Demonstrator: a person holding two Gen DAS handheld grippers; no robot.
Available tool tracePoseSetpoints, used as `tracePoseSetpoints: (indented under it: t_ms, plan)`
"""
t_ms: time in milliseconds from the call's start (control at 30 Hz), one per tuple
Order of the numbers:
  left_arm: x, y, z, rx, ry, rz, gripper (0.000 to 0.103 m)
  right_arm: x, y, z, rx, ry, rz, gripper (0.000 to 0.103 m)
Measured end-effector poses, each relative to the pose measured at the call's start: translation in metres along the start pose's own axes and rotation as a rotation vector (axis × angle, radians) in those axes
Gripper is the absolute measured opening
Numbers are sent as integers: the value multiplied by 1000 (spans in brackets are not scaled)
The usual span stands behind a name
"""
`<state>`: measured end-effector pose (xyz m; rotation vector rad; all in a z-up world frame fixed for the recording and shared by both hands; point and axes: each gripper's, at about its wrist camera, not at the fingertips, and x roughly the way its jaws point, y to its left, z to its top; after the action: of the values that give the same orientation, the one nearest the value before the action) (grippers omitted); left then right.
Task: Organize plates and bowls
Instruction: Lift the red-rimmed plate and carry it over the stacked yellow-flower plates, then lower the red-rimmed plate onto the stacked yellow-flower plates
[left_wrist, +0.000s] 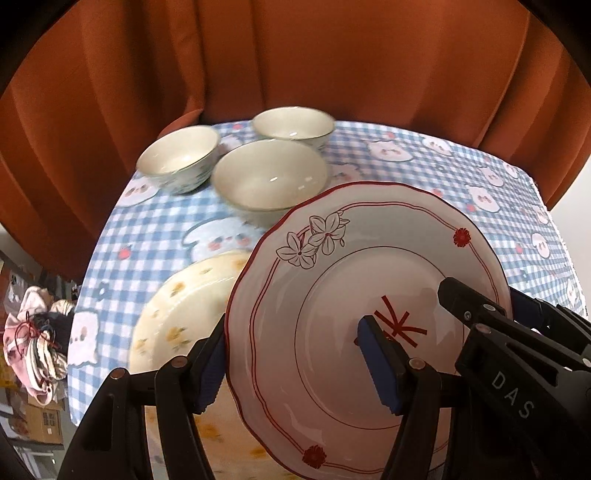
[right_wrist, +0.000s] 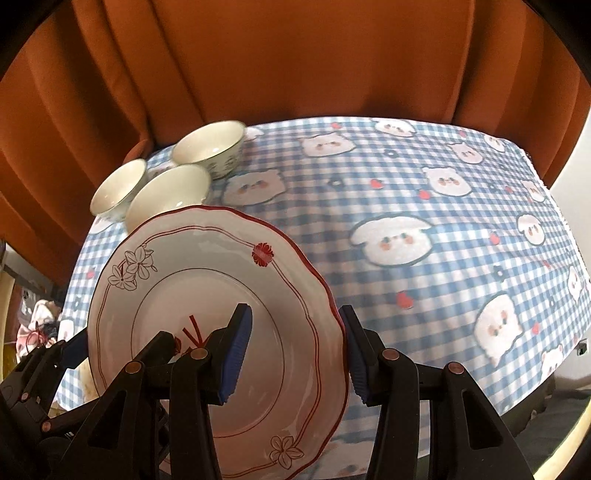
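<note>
Red-rimmed plate held on edge between both grippers, above the worktop.

The left gripper (left_wrist: 295, 354) fingers straddle the left rim of the red-rimmed plate (left_wrist: 369, 295), one blue pad (left_wrist: 380, 365) on its face and the other behind; the pinch looks closed on the rim. The right gripper (right_wrist: 295, 354) fingers bracket the right rim likewise, appearing to clamp it. The plate stands steeply tilted, lifted just over a yellow-flowered plate (left_wrist: 177, 314) lying flat at the near left of the worktop (right_wrist: 406, 184). Three bowls (left_wrist: 269, 181) cluster at the far left, near the curtain (left_wrist: 295, 55). Risk assessment: glazed ceramic is slick, so uneven release by either gripper could let the plate pivot and strike the plate below. Lowering too far forward could knock the nearest bowl.
</note>
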<state>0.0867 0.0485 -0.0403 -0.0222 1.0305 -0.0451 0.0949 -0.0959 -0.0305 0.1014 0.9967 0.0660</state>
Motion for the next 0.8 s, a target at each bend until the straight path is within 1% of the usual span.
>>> tracePoseSetpoints:
  t_ms: [167, 400, 633, 800]
  plan:
    - [3, 26, -12, -20, 16, 23, 67, 11, 29, -9, -29, 34, 11, 52]
    - [16, 61, -24, -75, 64, 38, 67, 30, 65, -17, -75, 95, 21, 52]
    - [25, 79, -32, -96, 93, 63, 67, 51, 92, -25, -112, 151, 23, 52]
    - [26, 79, -31, -76, 72, 79, 67, 58, 100, -26, -129, 167, -4, 52]
